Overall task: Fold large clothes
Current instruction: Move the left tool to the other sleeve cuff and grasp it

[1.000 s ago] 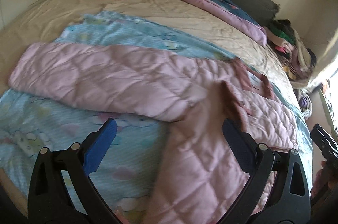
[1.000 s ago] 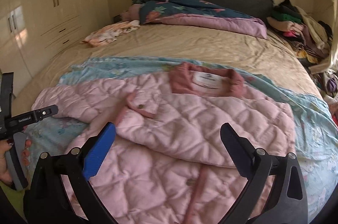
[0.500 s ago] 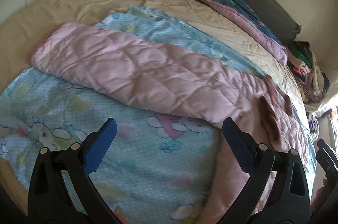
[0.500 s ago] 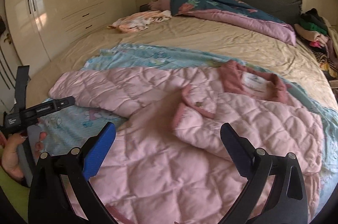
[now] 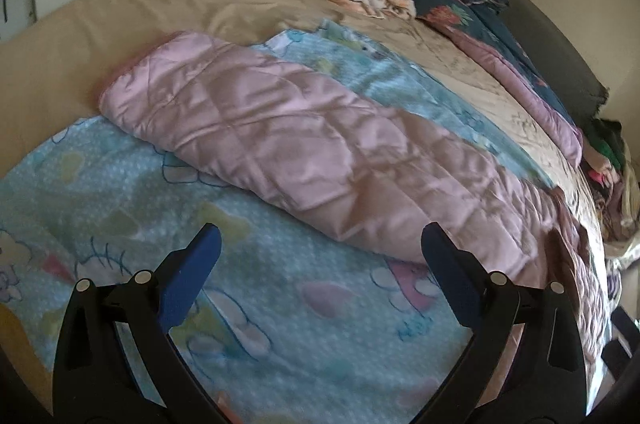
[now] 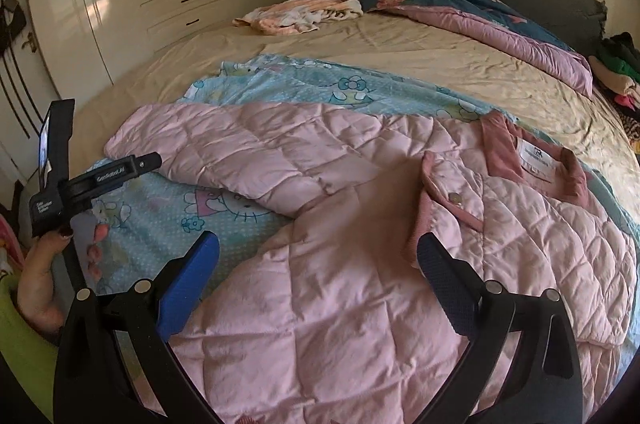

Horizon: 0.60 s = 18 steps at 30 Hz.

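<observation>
The left hand-held gripper (image 5: 318, 250) has its blue-padded jaws spread wide and holds nothing. It hangs over a pale blue cartoon-print blanket (image 5: 280, 304) spread on a bed with a beige sheet (image 5: 180, 4). Just ahead of its fingertips lies the outstretched sleeve (image 5: 300, 152) of a pink quilted jacket. The sleeve's long axis runs from its cuff end at the far left across to the right, where it joins the jacket body at the frame's right edge.

The right hand-held gripper (image 6: 318, 248) is likewise wide open and empty, poised above the jacket body (image 6: 360, 304), which lies flat on the same blanket with its darker pink collar (image 6: 500, 148) and white label up and to the right. In this view the sleeve (image 6: 248, 148) stretches away to the left, towards the person's hand (image 6: 40, 264) gripping the left tool.

Judging from this layout, the left gripper is the nearer to the sleeve, which lies crosswise in front of it, so folding that sleeve in over the body looks like the left side's job. The right gripper is better placed for the body and collar. No fold of this sleeve appears made yet.
</observation>
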Tool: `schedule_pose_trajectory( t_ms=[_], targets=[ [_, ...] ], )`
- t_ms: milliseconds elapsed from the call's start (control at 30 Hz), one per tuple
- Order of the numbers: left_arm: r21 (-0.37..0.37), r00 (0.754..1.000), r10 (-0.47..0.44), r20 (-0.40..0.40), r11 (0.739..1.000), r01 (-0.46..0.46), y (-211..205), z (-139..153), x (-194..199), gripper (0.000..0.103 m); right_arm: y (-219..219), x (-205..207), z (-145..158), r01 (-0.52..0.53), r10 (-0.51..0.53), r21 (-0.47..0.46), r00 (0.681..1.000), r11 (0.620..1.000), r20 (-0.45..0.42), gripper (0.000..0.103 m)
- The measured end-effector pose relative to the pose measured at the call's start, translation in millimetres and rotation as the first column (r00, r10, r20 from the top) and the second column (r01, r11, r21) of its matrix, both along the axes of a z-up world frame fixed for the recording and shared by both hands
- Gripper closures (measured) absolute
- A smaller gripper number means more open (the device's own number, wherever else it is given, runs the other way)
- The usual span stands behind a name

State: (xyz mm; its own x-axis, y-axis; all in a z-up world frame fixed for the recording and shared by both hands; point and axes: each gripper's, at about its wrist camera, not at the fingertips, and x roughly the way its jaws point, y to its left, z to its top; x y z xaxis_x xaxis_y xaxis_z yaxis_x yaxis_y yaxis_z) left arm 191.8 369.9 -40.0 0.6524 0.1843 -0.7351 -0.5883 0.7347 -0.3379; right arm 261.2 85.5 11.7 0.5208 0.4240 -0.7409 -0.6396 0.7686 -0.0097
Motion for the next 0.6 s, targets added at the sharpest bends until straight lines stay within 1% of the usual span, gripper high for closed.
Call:
schedule_pose_trajectory(
  t_ms=[33, 100, 133, 200, 300, 400, 500, 600],
  targets=[
    [-0.013, 1.0, 0.015, 0.001, 1.0, -0.015, 6, -3, 1, 0.009, 2, 1, -1, -0.002, 0.002, 0.0, 1.0, 1.0, -0.001, 0.004],
    [-0.016, 0.999, 0.044, -0.005, 0.999, -0.044, 14, -8, 4, 0.009, 5, 2, -3, -0.005, 0.005, -0.004, 1.0, 1.0, -0.005, 0.004],
    [0.006, 0.998, 0.062, -0.01, 0.998, -0.062, 19, -10, 6, 0.009, 7, 3, -5, -0.006, 0.006, -0.007, 1.0, 1.0, -0.006, 0.004],
    [0.02, 0.997, 0.079, -0.026, 0.997, -0.079, 26, -14, 11, 0.009, 11, 5, -7, -0.008, 0.007, -0.011, 1.0, 1.0, -0.007, 0.004],
    [-0.033, 0.994, 0.109, -0.03, 0.993, -0.11, 45, -24, 15, 0.009, 15, 8, -11, -0.009, 0.008, -0.014, 1.0, 1.0, -0.007, 0.004],
    [-0.038, 0.989, 0.143, -0.035, 0.989, -0.144, 57, -29, 17, 0.009, 18, 11, -14, -0.012, 0.012, -0.025, 1.0, 1.0, -0.007, 0.004],
    [-0.073, 0.986, 0.163, -0.021, 0.984, -0.164, 69, -32, 20, 0.009, 20, 13, -18, -0.014, 0.013, -0.038, 1.0, 0.999, -0.007, 0.004],
    [-0.079, 0.982, 0.188, -0.02, 0.979, -0.189, 79, -33, 25, 0.009, 20, 17, -22, -0.004, 0.003, -0.036, 1.0, 0.999, -0.017, 0.004]
  ],
)
